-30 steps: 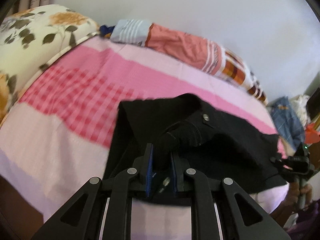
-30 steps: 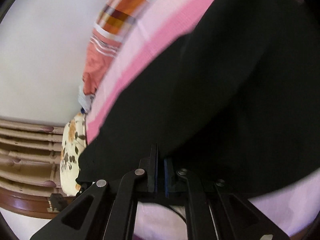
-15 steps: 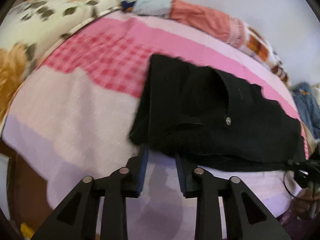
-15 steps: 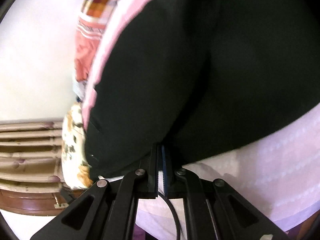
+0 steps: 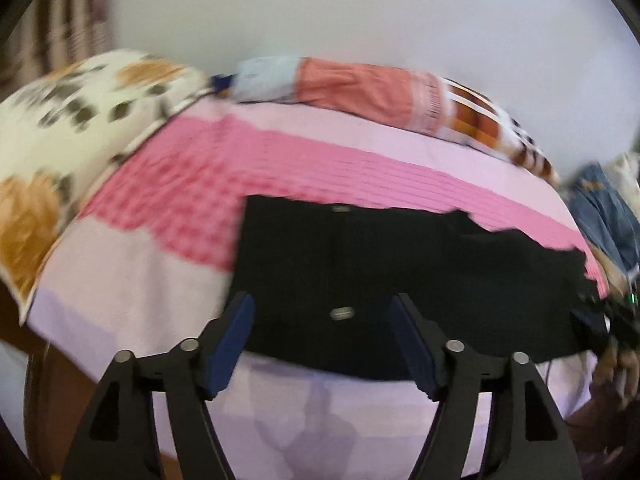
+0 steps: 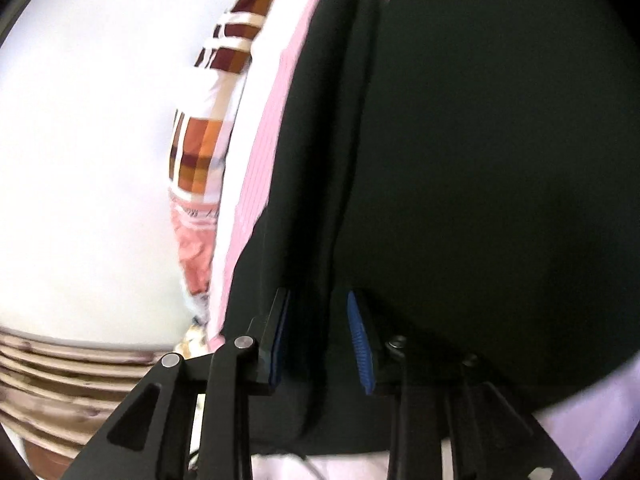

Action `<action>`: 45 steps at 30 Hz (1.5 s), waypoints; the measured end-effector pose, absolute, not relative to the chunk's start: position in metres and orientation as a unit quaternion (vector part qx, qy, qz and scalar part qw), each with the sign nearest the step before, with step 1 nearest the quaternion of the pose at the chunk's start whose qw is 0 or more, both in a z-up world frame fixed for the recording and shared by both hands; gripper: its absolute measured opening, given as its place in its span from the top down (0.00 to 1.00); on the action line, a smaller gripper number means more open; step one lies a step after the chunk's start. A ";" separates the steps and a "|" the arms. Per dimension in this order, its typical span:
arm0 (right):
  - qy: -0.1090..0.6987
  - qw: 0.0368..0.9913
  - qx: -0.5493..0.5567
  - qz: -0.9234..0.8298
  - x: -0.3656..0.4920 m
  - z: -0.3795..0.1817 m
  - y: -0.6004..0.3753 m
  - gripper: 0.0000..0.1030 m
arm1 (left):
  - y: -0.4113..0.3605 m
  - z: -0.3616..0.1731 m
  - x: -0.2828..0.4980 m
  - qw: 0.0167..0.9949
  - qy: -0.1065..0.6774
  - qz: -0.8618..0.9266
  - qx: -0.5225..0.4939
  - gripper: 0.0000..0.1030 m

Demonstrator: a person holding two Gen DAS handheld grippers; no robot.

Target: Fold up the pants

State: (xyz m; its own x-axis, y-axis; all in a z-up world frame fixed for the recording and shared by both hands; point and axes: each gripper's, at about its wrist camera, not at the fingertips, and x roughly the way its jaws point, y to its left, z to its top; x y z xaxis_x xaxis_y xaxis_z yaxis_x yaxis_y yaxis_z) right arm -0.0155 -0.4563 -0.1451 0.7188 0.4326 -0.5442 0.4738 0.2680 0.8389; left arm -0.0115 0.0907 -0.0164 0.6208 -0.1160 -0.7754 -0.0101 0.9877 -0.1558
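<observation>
Free room: bare bedsheet [image 5: 132, 280] at 9 o'clock of the pants [image 5: 400, 272].
Obstacles: flowered pillow [image 5: 60, 128] at 10 o'clock; rolled blanket [image 5: 360, 92] at 12 o'clock, along the wall [image 5: 360, 8].

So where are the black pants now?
In the left wrist view, the black pants lie on the pink bedsheet, beyond the open left gripper.

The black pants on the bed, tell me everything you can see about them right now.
The black pants lie flat on the pink bedspread, folded into a wide, roughly rectangular block of dark, matte cloth. Two small metal buttons or rivets show. The far edge is ragged toward the right. The left gripper is open at the near edge, not gripping. In the right wrist view a layered fold edge runs between the right gripper's parted fingers.
</observation>
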 end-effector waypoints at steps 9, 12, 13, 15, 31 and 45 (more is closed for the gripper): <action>0.386 0.732 0.554 -0.093 0.012 -0.135 -0.504 0.75 | 0.022 -0.047 0.010 0.875 0.468 -0.101 -0.069 0.31; 0.384 0.737 0.548 -0.101 0.019 -0.135 -0.512 0.75 | 0.017 -0.054 0.011 0.867 0.482 -0.100 -0.072 0.31; 0.382 0.735 0.550 -0.102 0.021 -0.135 -0.514 0.74 | 0.018 -0.056 0.012 0.865 0.487 -0.097 -0.075 0.30; 0.378 0.737 0.551 -0.104 0.027 -0.135 -0.518 0.74 | 0.021 -0.059 0.013 0.861 0.493 -0.094 -0.086 0.31; 0.306 0.767 0.554 -0.104 -0.062 -0.066 -0.542 0.96 | 0.033 -0.055 0.018 0.849 0.505 -0.091 -0.126 0.30; 0.381 0.784 0.471 -0.136 0.010 -0.118 -0.566 0.93 | 0.019 -0.049 0.010 0.849 0.508 -0.105 -0.102 0.30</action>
